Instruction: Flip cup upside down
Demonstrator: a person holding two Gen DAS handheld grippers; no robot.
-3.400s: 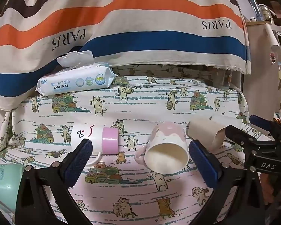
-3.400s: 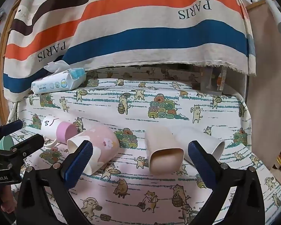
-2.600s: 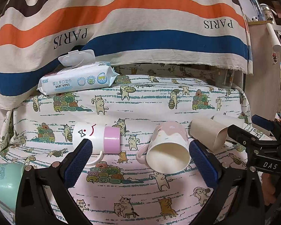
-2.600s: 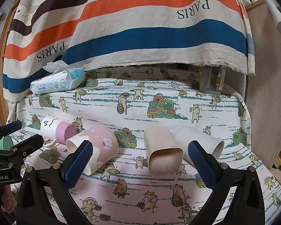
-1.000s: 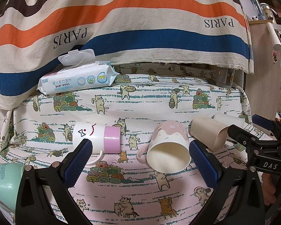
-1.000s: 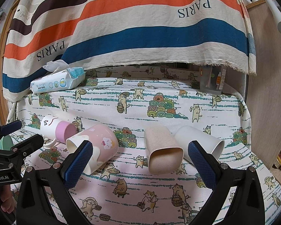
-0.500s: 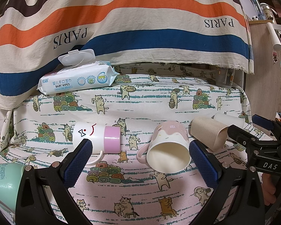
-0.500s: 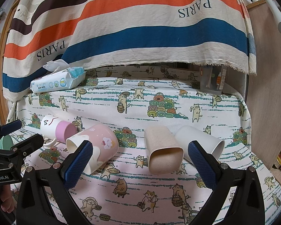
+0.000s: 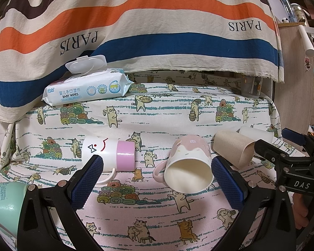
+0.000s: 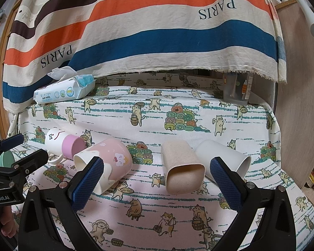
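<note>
Evidently nothing is gripped yet: the left gripper (image 9: 157, 177) and right gripper (image 10: 155, 179) both hang spread wide above the cat-print cloth (image 10: 178, 113). Four cups lie on their sides; the pink mug (image 9: 188, 165) sits at about one o'clock between the left fingers, mouth toward the camera. Next comes closing on its wall, lifting, then turning it rim-down. A striped PARIS cloth (image 9: 157, 31) hangs at twelve o'clock, baby wipes (image 9: 85, 90) at eleven.

The left gripper (image 9: 156, 176) hangs low with its blue-padded fingers (image 9: 88, 176) spread wide, nothing between them. The right gripper (image 10: 157, 177) sits level beside it, fingers (image 10: 225, 177) equally wide apart and holding nothing, both pointing forward.
</note>
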